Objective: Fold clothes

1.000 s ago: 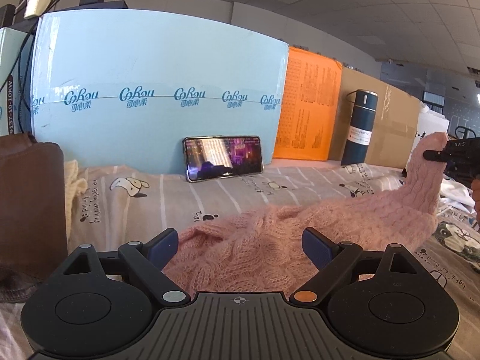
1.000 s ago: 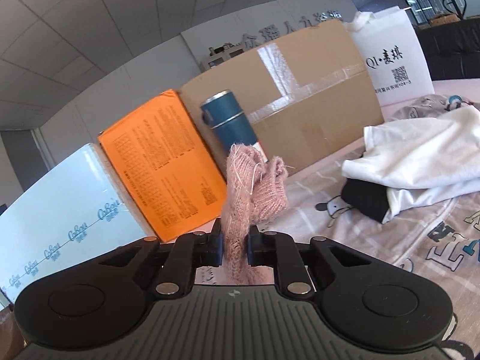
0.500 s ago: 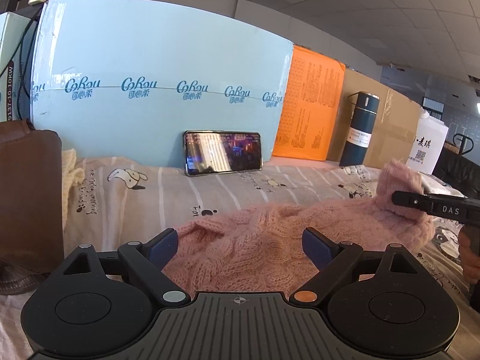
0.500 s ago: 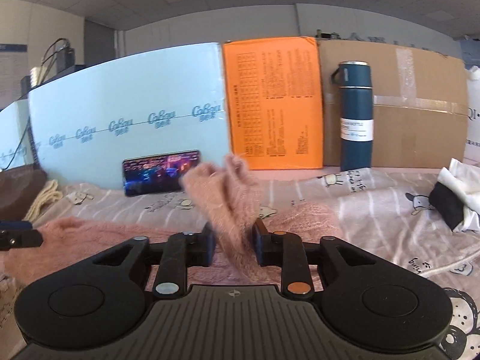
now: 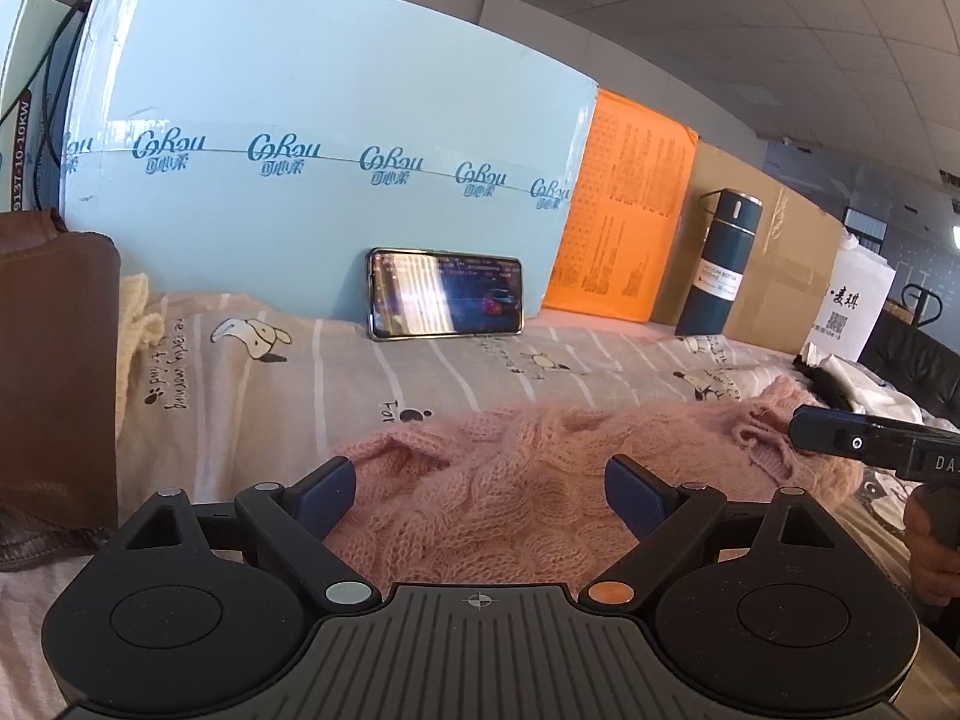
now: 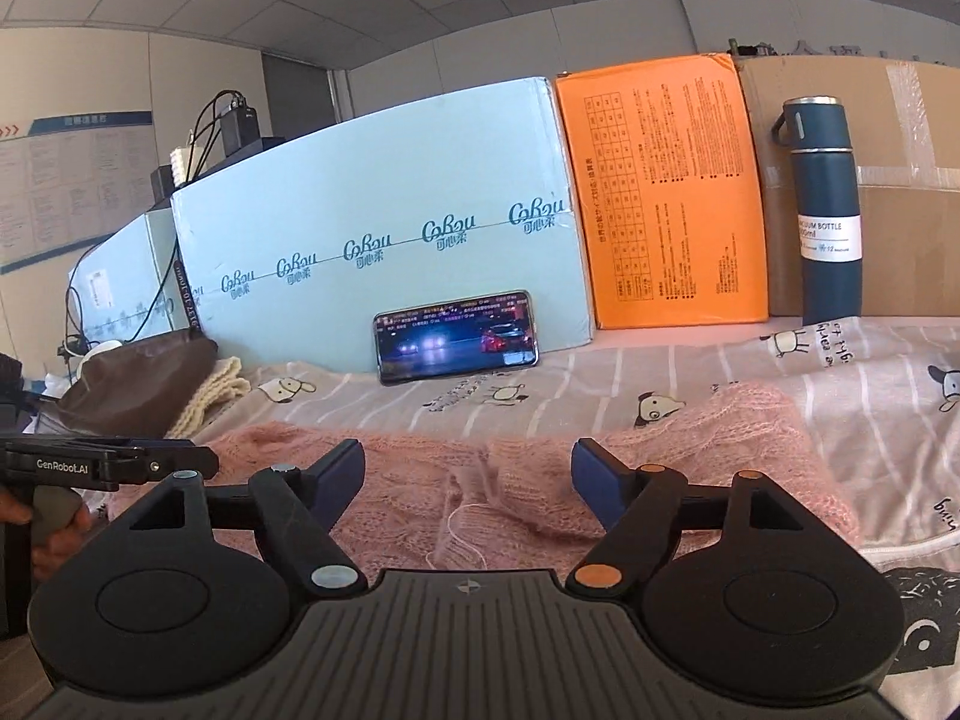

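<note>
A pink cable-knit sweater [image 5: 540, 480] lies spread on the printed bedsheet; it also shows in the right wrist view [image 6: 540, 480]. My left gripper [image 5: 480, 495] is open just above its near part, holding nothing. My right gripper [image 6: 468, 480] is open over the sweater, with a loose white thread [image 6: 462, 522] lying between its fingers. The right gripper also shows at the right edge of the left wrist view [image 5: 798, 429], by the folded-in sleeve. The left gripper shows at the left edge of the right wrist view [image 6: 207, 462].
A phone [image 5: 445, 293] leans on a light blue box [image 5: 330, 180]. An orange box [image 5: 624, 216], a blue bottle [image 5: 720, 264] and a cardboard box [image 6: 888, 180] stand behind. Brown and cream clothes [image 5: 54, 372] lie left. White and black clothes [image 5: 852, 384] lie right.
My right gripper swung the pink sleeve from the right down and leftward onto the sweater body, then opened and let it go. My left gripper stayed open in place.
</note>
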Demonstrator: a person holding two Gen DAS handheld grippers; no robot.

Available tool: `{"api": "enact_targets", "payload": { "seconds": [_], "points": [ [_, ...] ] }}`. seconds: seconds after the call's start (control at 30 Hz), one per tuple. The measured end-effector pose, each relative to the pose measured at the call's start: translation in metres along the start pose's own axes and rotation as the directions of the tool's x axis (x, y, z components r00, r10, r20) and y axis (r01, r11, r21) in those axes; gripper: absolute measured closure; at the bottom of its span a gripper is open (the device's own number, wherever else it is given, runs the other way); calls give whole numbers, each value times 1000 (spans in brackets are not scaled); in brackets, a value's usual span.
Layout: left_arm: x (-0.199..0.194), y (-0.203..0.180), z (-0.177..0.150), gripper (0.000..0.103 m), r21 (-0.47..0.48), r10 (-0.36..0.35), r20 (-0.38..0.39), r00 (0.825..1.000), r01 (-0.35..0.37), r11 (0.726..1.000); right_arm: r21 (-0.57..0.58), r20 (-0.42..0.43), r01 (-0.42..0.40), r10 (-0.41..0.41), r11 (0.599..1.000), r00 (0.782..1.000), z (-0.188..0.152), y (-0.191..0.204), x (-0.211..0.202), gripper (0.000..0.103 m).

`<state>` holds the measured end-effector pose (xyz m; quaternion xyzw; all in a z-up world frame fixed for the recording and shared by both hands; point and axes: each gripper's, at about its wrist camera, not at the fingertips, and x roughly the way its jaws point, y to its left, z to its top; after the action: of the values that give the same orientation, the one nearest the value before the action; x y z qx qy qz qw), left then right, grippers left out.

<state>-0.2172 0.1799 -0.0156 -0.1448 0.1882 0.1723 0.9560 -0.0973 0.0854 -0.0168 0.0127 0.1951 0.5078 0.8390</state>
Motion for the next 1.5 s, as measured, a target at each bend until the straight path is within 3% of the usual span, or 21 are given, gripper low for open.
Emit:
{"api": "enact_targets", "payload": {
  "seconds": [0.17,0.3,0.4,0.53,0.57,0.67,0.73,0.8,1.1,1.13,1.27,1.37,1.5],
  "points": [
    [1,0,0,10,-2,-3,-1,1000,3,1000,21,-144,-28,31,999,989,-4,-2,16,19],
    [0,2,0,10,-20,-11,0,1000,11,1000,60,-148,-51,59,997,987,-5,-8,16,17],
    [-1,6,1,10,-47,-22,8,1000,22,999,136,-96,-95,108,986,989,-2,-18,9,17],
    [-4,9,2,10,-80,-14,28,1000,16,997,271,98,-211,191,939,977,8,-40,-19,17],
    [-5,10,2,10,-84,-10,31,999,12,996,299,146,-197,159,934,976,10,-45,-26,17],
    [-6,10,2,10,-91,0,37,999,3,996,391,218,-31,-60,920,974,8,-60,-44,16],
    [-7,11,2,10,-97,6,39,999,-2,995,474,207,91,-211,876,955,6,-71,-51,15],
    [-7,12,2,10,-103,10,41,999,-6,995,576,153,138,-273,805,950,1,-90,-51,15],
    [-5,14,1,9,-121,1,27,1000,2,993,578,-37,268,-303,771,952,-12,-97,-16,16],
    [-5,14,1,9,-121,1,25,1000,2,993,576,-58,282,-305,767,950,-13,-98,-12,19],
    [-4,14,1,9,-120,2,24,1000,1,993,529,-69,247,-249,811,966,-16,-88,-4,66],
    [-5,14,0,9,-122,2,28,1000,2,993,459,-3,225,-251,860,968,-12,-74,-10,77],
    [-6,14,1,9,-124,0,32,999,3,992,362,145,182,-248,914,958,-1,-51,-31,80]
  ]
}}
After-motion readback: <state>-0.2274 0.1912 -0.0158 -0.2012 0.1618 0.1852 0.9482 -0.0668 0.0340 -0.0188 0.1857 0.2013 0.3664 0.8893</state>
